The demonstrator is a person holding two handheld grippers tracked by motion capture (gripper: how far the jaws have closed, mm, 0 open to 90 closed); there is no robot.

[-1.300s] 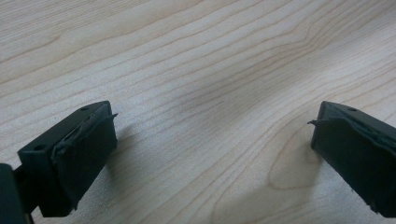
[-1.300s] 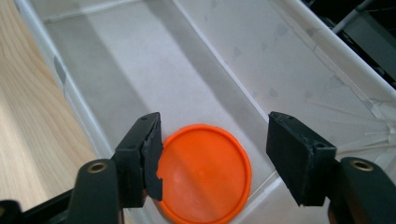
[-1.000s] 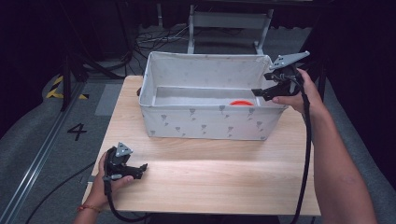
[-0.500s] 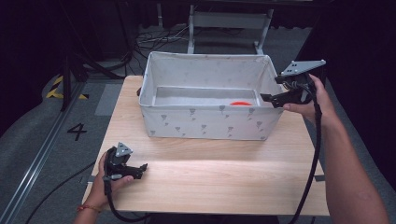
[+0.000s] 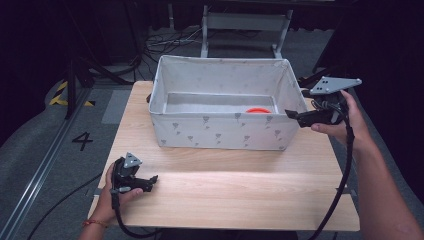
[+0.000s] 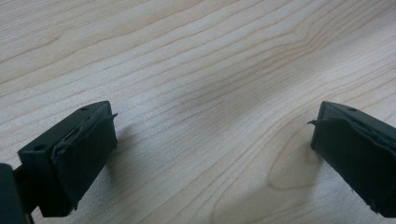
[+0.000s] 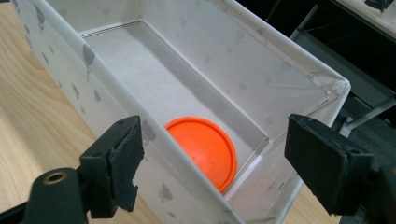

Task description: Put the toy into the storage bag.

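We record one orange disc (image 7: 203,151), round and flat, lying at the right end of a white fabric bin (image 5: 220,132) on a wooden table (image 5: 225,195); grey floor, dark surroundings. Both the right gripper (image 7: 212,175) and the left gripper (image 6: 210,154) stand wide and empty.

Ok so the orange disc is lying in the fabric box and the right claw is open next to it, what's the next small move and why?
Probably draw the right claw further back from the fabric box. The orange disc lies flat on the box floor near the corner, nothing is between the open jaws, and the claw sits outside the wall, so the drop looks done. The left claw rests open on the table.
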